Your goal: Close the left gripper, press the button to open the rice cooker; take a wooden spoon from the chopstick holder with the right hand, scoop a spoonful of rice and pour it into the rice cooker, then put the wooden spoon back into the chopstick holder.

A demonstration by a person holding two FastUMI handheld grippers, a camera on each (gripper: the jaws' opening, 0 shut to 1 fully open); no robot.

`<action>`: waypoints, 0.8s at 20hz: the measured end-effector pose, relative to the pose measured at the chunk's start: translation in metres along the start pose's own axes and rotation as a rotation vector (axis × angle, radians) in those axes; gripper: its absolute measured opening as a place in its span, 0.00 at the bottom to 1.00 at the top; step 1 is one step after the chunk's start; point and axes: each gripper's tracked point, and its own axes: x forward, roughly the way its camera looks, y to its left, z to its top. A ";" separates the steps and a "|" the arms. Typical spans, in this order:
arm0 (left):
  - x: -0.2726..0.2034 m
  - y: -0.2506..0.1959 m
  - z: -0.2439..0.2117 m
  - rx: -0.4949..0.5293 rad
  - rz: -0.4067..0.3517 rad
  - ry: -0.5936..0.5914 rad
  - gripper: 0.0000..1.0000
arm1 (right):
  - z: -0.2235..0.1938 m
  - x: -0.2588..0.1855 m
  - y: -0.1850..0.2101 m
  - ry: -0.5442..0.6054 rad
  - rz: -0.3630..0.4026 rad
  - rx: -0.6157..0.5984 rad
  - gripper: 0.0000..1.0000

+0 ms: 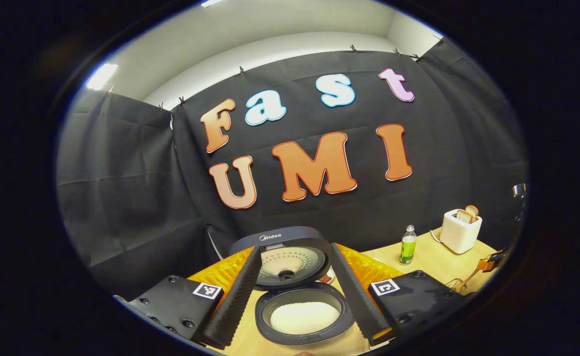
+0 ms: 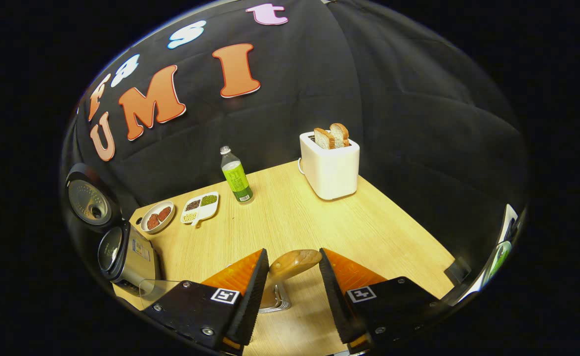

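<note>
Hovering left claw [image 1: 295, 291] spread wide, empty, over open rice cooker [image 1: 302, 316] | right claw [image 2: 290, 291] open, wooden spoon [image 2: 290, 263] between fingers, contact unclear | table [image 2: 319, 217]

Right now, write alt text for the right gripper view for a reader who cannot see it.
The right gripper hangs open around the wooden spoon, which stands in the chopstick holder on a wooden table. Beyond stand a toaster holding bread and a green-labelled bottle; the open rice cooker sits at far left.
</note>
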 end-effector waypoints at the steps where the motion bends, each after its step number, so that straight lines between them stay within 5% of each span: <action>1: -0.002 -0.002 -0.003 0.000 0.000 0.005 1.00 | -0.005 0.002 0.003 0.017 0.010 0.014 0.65; 3: -0.004 -0.001 -0.006 -0.004 0.005 0.017 1.00 | -0.014 0.008 0.007 0.042 0.020 0.040 0.63; 10: -0.012 0.004 -0.017 -0.017 0.016 0.052 0.93 | -0.037 0.022 0.026 0.136 0.046 0.191 0.25; 16: -0.013 0.001 -0.027 -0.049 -0.012 0.071 0.85 | -0.036 0.022 0.038 0.184 0.062 0.213 0.10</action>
